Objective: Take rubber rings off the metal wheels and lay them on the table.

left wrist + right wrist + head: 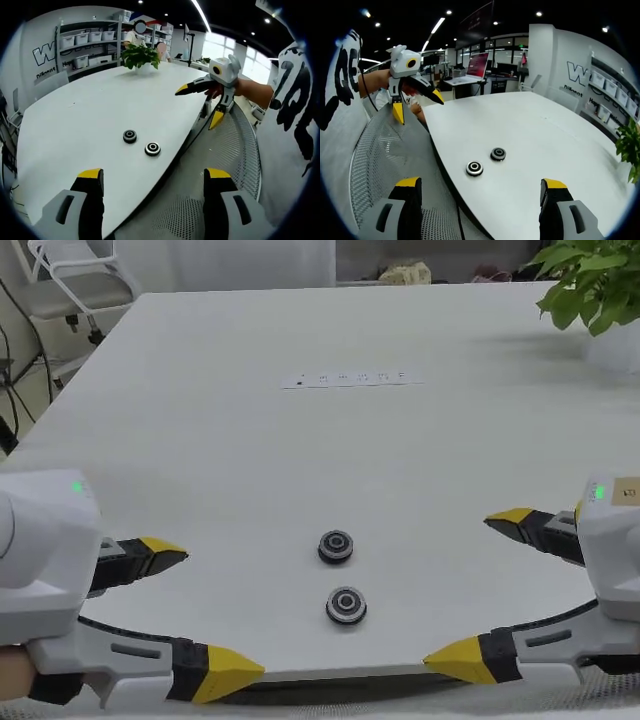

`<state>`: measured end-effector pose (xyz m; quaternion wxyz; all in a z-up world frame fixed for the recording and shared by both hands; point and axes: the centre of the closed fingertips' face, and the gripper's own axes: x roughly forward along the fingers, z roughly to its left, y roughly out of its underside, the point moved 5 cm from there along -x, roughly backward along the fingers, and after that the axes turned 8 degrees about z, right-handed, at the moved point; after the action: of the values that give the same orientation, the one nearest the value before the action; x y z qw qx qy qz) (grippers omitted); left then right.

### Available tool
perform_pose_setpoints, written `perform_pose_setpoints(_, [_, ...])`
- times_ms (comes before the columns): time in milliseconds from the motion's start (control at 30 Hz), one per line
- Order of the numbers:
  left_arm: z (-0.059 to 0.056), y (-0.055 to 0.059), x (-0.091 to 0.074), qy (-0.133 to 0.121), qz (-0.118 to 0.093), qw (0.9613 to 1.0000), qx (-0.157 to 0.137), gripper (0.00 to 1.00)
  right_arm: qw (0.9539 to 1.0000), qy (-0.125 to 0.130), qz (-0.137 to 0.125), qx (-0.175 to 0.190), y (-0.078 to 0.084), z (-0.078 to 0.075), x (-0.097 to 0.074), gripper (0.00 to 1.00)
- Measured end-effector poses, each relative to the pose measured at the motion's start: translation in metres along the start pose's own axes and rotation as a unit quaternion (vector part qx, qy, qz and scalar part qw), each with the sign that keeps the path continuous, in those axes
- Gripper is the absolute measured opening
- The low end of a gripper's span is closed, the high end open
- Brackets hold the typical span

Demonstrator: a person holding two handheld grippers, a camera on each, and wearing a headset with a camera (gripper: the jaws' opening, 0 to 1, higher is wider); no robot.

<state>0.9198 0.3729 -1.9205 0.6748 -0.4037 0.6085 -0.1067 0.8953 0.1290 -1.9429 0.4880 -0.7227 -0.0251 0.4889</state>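
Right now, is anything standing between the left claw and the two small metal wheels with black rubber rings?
Nothing visible does. The open left claw faces the nearer metal wheel with its black rubber ring and the farther metal wheel across the bare white table.

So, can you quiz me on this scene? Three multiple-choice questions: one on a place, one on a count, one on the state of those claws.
1. Where do the wheels lie on the table? A) between the left gripper and right gripper B) beside the plant C) at the far end
2. How many wheels? A) one B) two C) four
3. Both grippers are: A) open, empty B) shut on a wheel C) shut, empty
Answers: 1 A, they sit near the front edge; 2 B, two show, not touching; 3 A, yellow tips stand wide apart.
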Motion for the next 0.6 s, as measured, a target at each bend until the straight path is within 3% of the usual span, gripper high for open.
perform_pose_setpoints(600, [0.0027, -0.0007, -0.0023, -0.005, -0.013, 0.9999, -0.007, 0.79, 1.0000, -0.003, 0.007, -0.003, -0.0029, 0.0024, -0.0002, 0.98])
